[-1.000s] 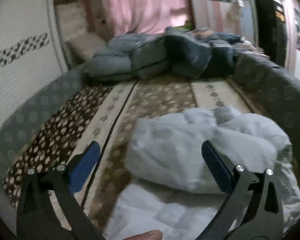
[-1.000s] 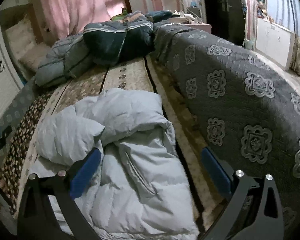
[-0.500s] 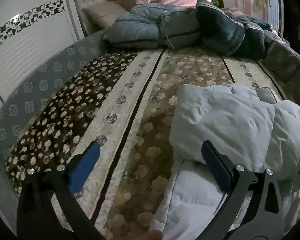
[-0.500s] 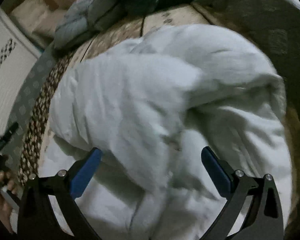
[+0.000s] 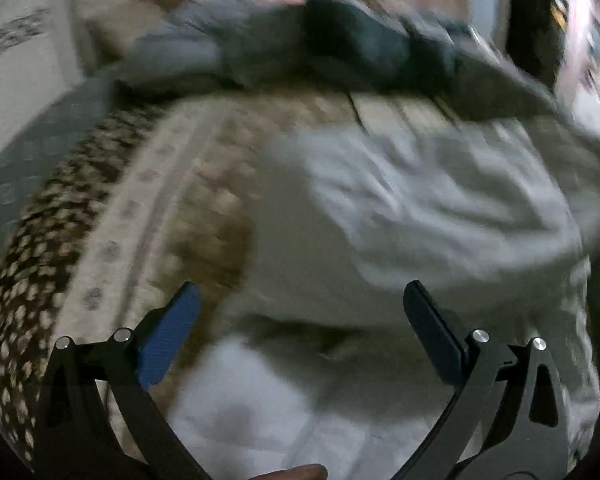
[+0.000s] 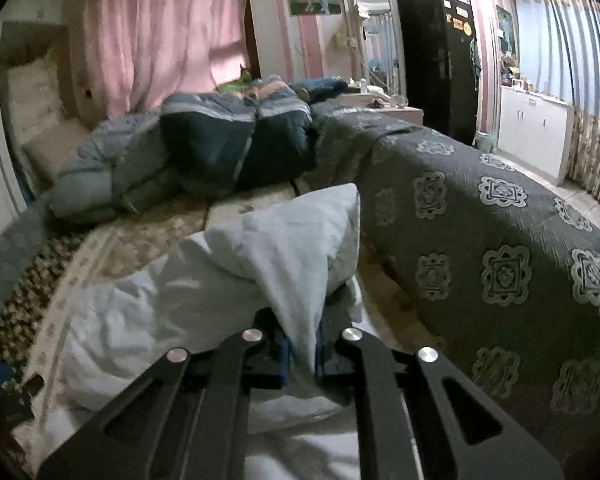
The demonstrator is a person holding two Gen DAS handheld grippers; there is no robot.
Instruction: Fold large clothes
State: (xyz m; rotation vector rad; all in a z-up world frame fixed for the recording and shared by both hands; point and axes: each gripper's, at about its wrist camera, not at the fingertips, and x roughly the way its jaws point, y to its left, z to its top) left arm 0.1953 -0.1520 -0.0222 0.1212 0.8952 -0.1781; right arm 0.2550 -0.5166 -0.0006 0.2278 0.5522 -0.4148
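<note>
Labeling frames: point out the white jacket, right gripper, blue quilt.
white jacket (image 6: pixel 228 280), right wrist view, puffy raised fold
right gripper (image 6: pixel 300 354), right wrist view, shut on jacket fabric
blue quilt (image 6: pixel 204 148), right wrist view, dark panel

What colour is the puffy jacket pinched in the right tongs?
Pale, near-white blue-grey, plain and unpatterned. The jacket shows best in the right wrist view, pinched by the right tongs.

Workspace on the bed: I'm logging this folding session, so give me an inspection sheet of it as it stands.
Surface: patterned bedspread, brown and cream stripes, with a grey quilt along its right side.
Job's things: pale puffy jacket crumpled on the bed, one fold lifted.
Clutter: heap of blue bedding at the far end.
Grippers: right tool shut on a pinch of the jacket; left tool open over the jacket, view blurred.
Cables: nothing seen.
Surroundings: pink curtain, black cabinet, white cupboards.
</note>
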